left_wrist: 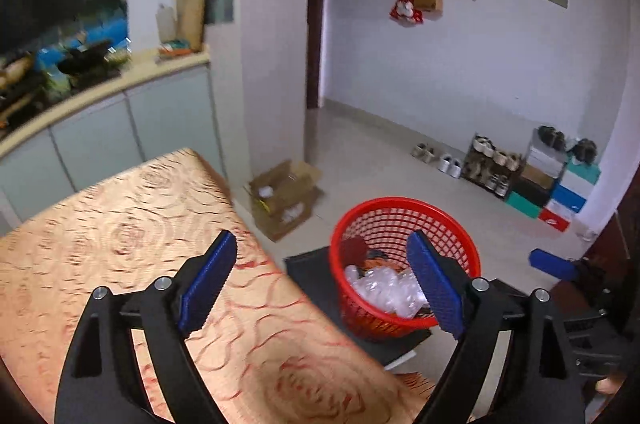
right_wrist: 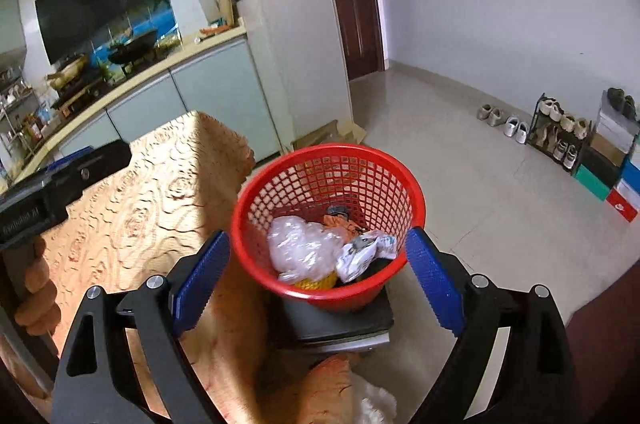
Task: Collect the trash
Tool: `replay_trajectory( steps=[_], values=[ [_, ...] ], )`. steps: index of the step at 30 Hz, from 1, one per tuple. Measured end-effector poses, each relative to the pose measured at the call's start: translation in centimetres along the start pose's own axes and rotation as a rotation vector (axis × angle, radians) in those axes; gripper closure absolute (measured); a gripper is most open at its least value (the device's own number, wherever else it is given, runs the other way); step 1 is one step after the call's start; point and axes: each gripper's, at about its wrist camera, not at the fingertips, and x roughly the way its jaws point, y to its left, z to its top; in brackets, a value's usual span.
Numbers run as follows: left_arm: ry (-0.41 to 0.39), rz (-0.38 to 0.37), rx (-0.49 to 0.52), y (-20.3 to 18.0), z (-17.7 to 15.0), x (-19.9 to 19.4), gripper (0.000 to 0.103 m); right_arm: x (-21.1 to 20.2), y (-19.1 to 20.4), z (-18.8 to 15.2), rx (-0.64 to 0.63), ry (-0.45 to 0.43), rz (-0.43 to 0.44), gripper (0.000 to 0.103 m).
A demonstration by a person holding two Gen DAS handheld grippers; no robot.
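Pale floor tiles (right_wrist: pixel 460 159) and white walls fill the background, with a kitchen counter (right_wrist: pixel 168 63) at far left and a shoe rack (right_wrist: pixel 556 131) at far right. Nearer, the surface (left_wrist: pixel 120 224), covered in a gold cloth with red swirls, shows no trash on the part in view. Just off its right edge stands the red basket (right_wrist: pixel 400 167), set on a dark stool or stand (right_wrist: pixel 340 324); inside lie crumpled clear plastic (right_wrist: pixel 304 244), a white printed wrapper (right_wrist: pixel 360 256) and some orange and yellow scraps. The right gripper (right_wrist: pixel 316 276) hovers almost directly above the basket's near rim, fingers spread wide and holding nothing. The left gripper (left_wrist: pixel 324 280) hangs over the surface's right edge, fingers likewise apart and empty, the basket lying ahead and to its right. Of the two, the right seems nearer the basket; collected trash already sits inside.
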Motion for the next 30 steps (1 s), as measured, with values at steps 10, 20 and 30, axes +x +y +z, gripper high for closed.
replay_trajectory(
  steps=[10,20,30],
  values=[
    [-0.078,0.145,-0.002,0.7,-3.2,-7.1,0.014,-4.9,3.3,-1.7,-0.038,-0.08,0.006,0.006],
    [-0.076,0.184,-0.029,0.8,-6.4,-10.5,0.012,-6.9,4.6,-4.2,-0.02,-0.061,-0.047,0.006],
    [-0.061,0.188,-0.011,0.0,-8.0,-11.2,0.012,-9.2,4.9,-5.2,0.004,-0.072,-0.079,0.006]
  ],
)
